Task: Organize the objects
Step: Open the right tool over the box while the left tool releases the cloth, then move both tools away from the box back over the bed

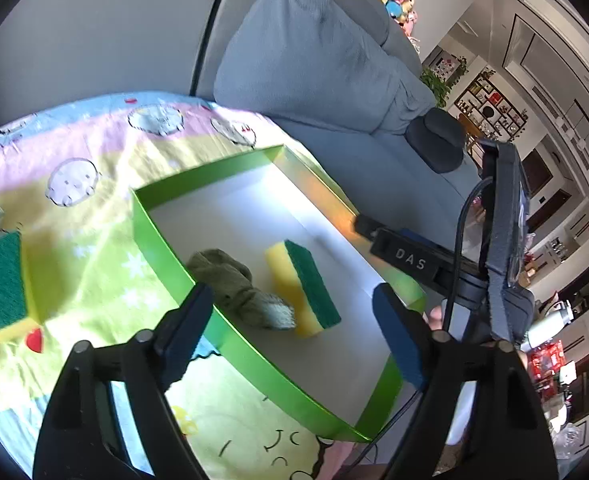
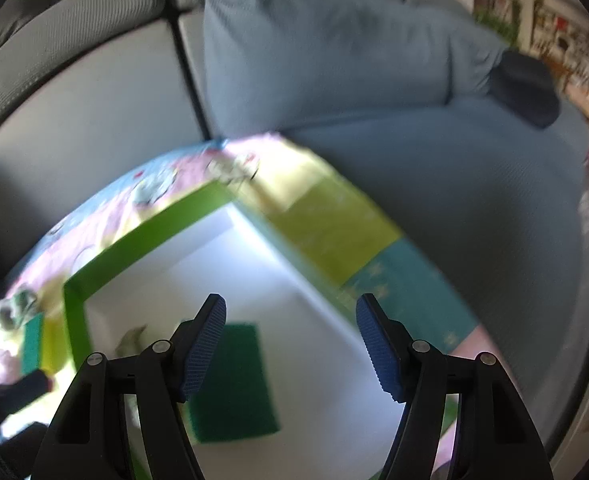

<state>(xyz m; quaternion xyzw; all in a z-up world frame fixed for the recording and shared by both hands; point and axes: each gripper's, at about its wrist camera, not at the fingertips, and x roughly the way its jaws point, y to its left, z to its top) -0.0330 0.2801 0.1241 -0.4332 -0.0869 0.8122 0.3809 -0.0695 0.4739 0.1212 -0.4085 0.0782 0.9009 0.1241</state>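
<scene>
My left tool (image 1: 294, 320): spread wide, holding nothing, above the green tray's (image 1: 156, 240) near wall. My right tool (image 2: 290, 344): spread wide, holding nothing, over the tray's white floor. In tray: one yellow-green sponge (image 1: 304, 286), lying beside an olive cloth (image 1: 234, 280). Outside tray, on the patterned bench cover (image 1: 94, 200): second sponge (image 1: 4, 284), well left of the tray.

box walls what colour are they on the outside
Bright green outside on the box walls, white floor inside; the left wrist view shows it sharpest.
</scene>
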